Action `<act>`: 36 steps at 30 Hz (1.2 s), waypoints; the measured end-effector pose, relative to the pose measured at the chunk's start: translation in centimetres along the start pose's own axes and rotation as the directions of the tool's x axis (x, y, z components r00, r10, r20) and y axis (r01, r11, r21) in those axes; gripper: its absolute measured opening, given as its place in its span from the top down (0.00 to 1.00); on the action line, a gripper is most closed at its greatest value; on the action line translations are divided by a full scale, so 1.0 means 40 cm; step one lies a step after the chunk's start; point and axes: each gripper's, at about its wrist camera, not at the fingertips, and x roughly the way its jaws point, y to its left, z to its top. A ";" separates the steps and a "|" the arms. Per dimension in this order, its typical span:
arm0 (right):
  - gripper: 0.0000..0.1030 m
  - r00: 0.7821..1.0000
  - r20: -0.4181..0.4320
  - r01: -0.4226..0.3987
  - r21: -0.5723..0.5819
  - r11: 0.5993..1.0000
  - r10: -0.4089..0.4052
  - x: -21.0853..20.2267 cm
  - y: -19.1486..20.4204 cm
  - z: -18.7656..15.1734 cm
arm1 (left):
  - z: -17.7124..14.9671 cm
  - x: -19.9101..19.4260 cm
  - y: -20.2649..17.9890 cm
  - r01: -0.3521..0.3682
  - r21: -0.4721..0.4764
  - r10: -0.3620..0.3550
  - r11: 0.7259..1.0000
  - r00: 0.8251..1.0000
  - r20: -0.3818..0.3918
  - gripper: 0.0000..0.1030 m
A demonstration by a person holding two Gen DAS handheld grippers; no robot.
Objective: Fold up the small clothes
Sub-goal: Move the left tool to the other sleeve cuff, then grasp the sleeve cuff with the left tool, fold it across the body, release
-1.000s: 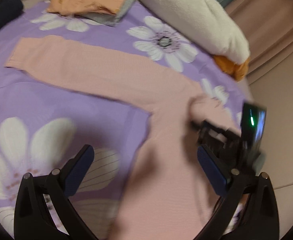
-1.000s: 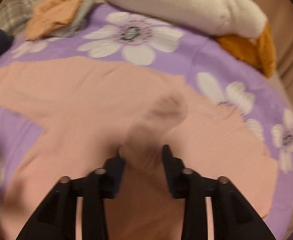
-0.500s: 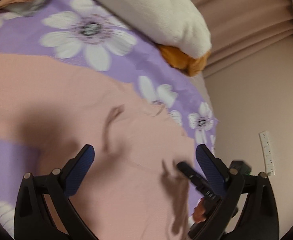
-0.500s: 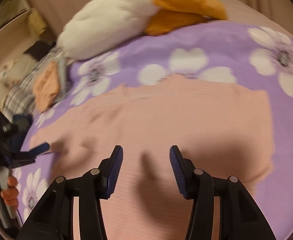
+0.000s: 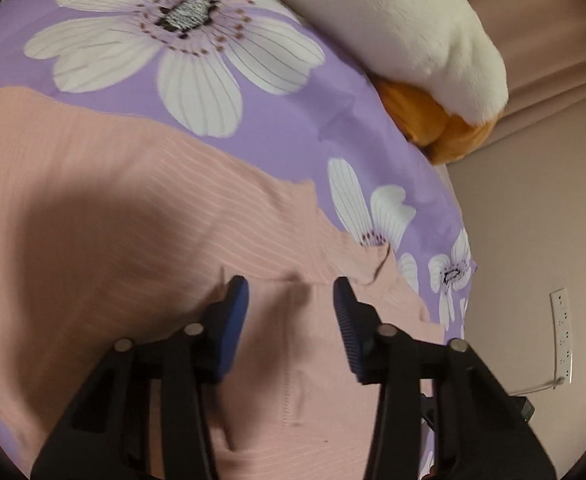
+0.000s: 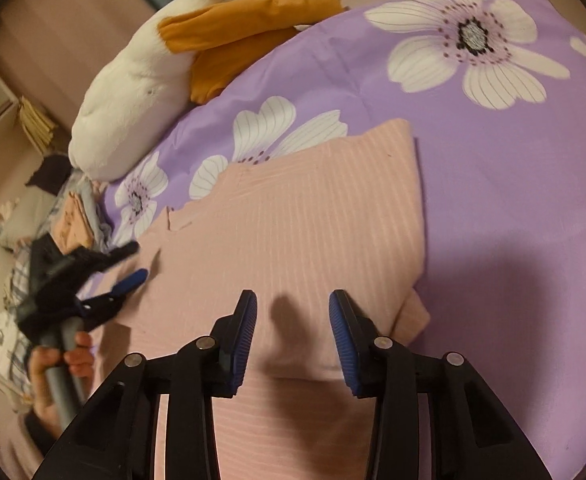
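A pink ribbed top (image 6: 293,216) lies flat on the purple flowered bedspread (image 6: 513,208), one sleeve folded across; the left gripper (image 5: 291,300), jaws just narrowing yet gripping nothing, hovers over the neckline; the right gripper (image 6: 293,312) hovers part-open, empty, likely readying the next fold.

Readable text: none in either view.
Sweater (image 5: 141,248): plain ribbed pink knit, no label or print showing.
Bedcover (image 6: 513,208): printed flowers only, no words.
Power strip (image 5: 561,332): on the wall at the right edge of the left wrist view, no marking legible.
Plush toy (image 6: 133,92): white and orange, no tag visible.
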 end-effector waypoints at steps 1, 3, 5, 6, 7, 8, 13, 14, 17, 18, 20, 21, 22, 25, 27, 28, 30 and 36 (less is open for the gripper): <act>0.61 1.000 0.004 -0.005 0.011 1.000 0.005 -0.005 -0.005 -0.001 | 0.007 -0.008 0.007 -0.009 -0.001 0.009 1.000 1.000 0.004 0.58; 0.61 1.000 0.013 -0.007 0.023 1.000 0.007 -0.016 -0.008 -0.004 | 0.021 -0.038 0.016 -0.064 0.010 0.064 0.998 0.998 0.026 0.44; 0.61 1.000 0.022 0.004 0.029 1.000 -0.005 -0.029 -0.017 -0.009 | 0.031 -0.079 0.036 -0.077 0.009 0.076 0.997 0.996 0.040 0.38; 0.61 1.000 0.027 0.009 0.029 1.000 -0.010 -0.040 -0.015 -0.013 | 0.032 -0.107 0.048 -0.073 0.008 0.072 0.997 0.996 0.047 0.38; 0.61 0.999 0.030 0.014 0.026 1.000 -0.014 -0.043 -0.016 -0.013 | 0.026 -0.131 0.054 -0.069 0.009 0.068 0.998 0.996 0.051 0.36; 0.61 0.999 0.035 0.022 0.023 0.999 -0.023 -0.056 -0.012 -0.017 | 0.020 -0.169 0.071 -0.067 0.008 0.066 0.998 0.996 0.056 0.34; 0.61 0.998 0.067 -0.003 0.003 1.000 0.003 -0.114 0.015 -0.030 | -0.032 -0.351 0.138 -0.058 -0.027 0.061 0.998 0.988 0.141 0.15; 0.61 0.997 0.069 -0.014 -0.003 1.000 0.014 -0.125 0.023 -0.035 | -0.047 -0.385 0.157 -0.056 -0.053 0.064 0.997 0.985 0.162 0.12; 0.60 0.997 0.072 -0.030 -0.029 0.999 0.032 -0.155 0.052 -0.055 | -0.090 -0.511 0.257 -0.068 -0.141 0.099 0.988 0.969 0.226 0.11; 0.59 0.996 0.073 -0.041 -0.035 0.999 0.043 -0.165 0.065 -0.064 | -0.105 -0.551 0.294 -0.071 -0.175 0.115 0.982 0.961 0.252 0.11; 0.55 0.995 0.070 -0.066 -0.026 0.997 0.068 -0.175 0.077 -0.080 | -0.127 -0.611 0.354 -0.073 -0.233 0.141 0.970 0.947 0.288 0.11; 0.55 0.993 0.071 -0.092 -0.017 0.996 0.093 -0.181 0.086 -0.090 | -0.137 -0.640 0.387 -0.061 -0.269 0.145 0.961 0.942 0.303 0.11; 0.55 0.992 0.069 -0.105 -0.016 0.994 0.106 -0.185 0.093 -0.099 | -0.145 -0.663 0.419 -0.044 -0.302 0.142 0.952 0.939 0.314 0.11; 0.54 0.990 0.062 -0.126 -0.026 0.992 0.128 -0.192 0.121 -0.129 | -0.158 -0.719 0.498 0.018 -0.395 0.136 0.919 0.923 0.359 0.11; 0.54 0.987 0.049 -0.150 -0.015 0.989 0.150 -0.189 0.133 -0.149 | -0.158 -0.735 0.530 0.049 -0.436 0.141 0.899 0.909 0.393 0.11; 0.54 0.986 0.039 -0.163 -0.008 0.987 0.163 -0.187 0.138 -0.158 | -0.157 -0.741 0.544 0.072 -0.451 0.135 0.890 0.902 0.410 0.11; 0.54 0.985 0.028 -0.172 0.000 0.985 0.172 -0.186 0.149 -0.176 | -0.155 -0.746 0.580 0.127 -0.479 0.112 0.869 0.892 0.439 0.11; 0.54 0.983 -0.009 -0.186 0.002 0.983 0.186 -0.172 0.170 -0.202 | -0.103 -0.746 0.628 0.188 -0.518 0.106 0.835 0.868 0.486 0.11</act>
